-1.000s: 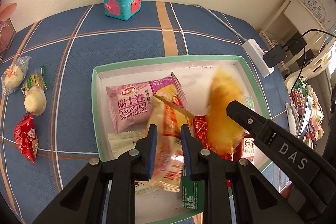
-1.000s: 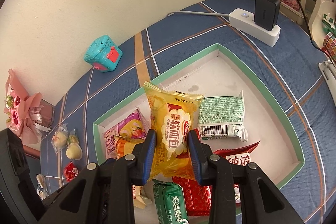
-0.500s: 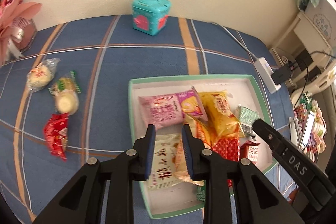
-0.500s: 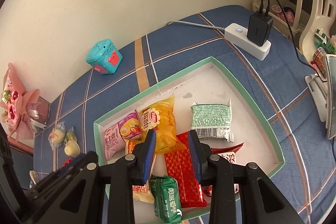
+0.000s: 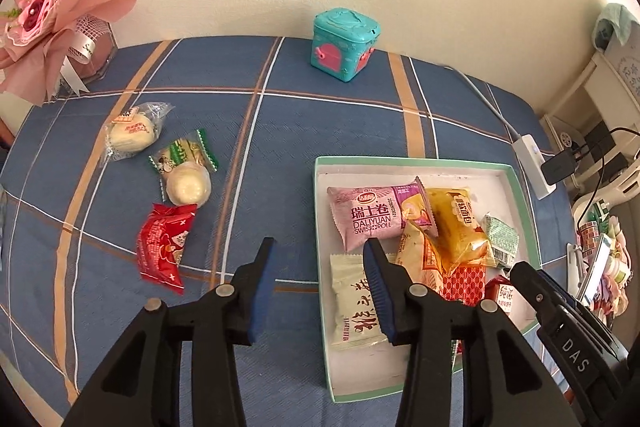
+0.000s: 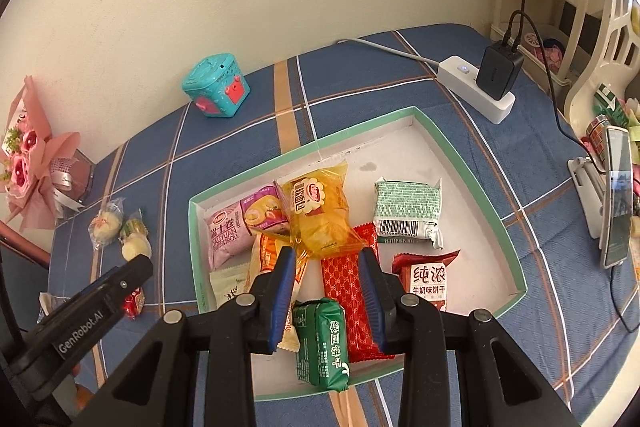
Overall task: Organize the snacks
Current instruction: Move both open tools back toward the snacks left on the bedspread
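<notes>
Both grippers gape wide, empty: left gripper (image 5: 318,269) over the tray (image 5: 416,161) edge, right gripper (image 6: 330,277) above piled snacks (image 6: 320,215). Three packets (image 5: 176,183), perhaps pastries, lie outside near a bouquet (image 5: 52,7).

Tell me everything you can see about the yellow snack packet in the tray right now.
The yellow snack packet is a glossy, see-through plastic pouch with a red-and-white logo, puffed and crinkled. It lies flat in the green-rimmed tray, free of both grippers, overlapping the pink Swiss roll packet and resting on an orange packet and the red packet.
</notes>
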Tool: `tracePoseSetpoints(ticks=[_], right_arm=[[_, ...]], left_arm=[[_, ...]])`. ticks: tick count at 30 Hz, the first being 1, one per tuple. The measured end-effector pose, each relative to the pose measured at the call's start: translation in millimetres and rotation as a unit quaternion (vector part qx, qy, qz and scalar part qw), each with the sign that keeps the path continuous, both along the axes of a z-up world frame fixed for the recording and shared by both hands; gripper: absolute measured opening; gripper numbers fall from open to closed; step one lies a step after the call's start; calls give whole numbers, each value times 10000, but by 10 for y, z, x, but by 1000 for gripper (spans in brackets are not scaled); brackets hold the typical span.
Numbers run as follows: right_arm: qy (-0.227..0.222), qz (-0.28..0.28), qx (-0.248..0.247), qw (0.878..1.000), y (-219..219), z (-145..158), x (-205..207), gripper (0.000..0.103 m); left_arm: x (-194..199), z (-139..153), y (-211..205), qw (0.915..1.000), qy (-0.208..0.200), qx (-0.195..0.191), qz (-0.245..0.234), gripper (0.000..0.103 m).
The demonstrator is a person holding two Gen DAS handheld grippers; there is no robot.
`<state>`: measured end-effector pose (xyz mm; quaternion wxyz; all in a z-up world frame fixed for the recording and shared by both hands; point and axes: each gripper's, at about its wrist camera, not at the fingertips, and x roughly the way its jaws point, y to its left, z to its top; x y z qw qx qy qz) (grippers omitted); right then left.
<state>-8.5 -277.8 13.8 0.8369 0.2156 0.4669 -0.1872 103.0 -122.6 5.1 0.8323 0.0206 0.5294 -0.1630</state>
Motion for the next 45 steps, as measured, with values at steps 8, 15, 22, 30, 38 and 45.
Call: tracePoseSetpoints(ticks=[8,15,22,30,38,45], right_arm=[[93,52,-62,9999,40,-31,-20,39],[333,78,-30,9994,41,-153,29,77],[327,138,-67,9993,65,-182,49,100],[314,158,-151,9993,78,-164,54,103],[182,221,-166,9995,124,-127,60,103],[217,354,-231,9989,266,-129,132,103]], left_arm=[[-7,-11,62,9999,8,105,79,76],[64,-98,171,9988,54,333,353,89],[112,-123,273,9976,40,436,538,94],[146,-121,388,9964,44,426,730,94],[176,-121,487,9956,37,417,842,95],[205,-156,596,9952,43,548,813,94]])
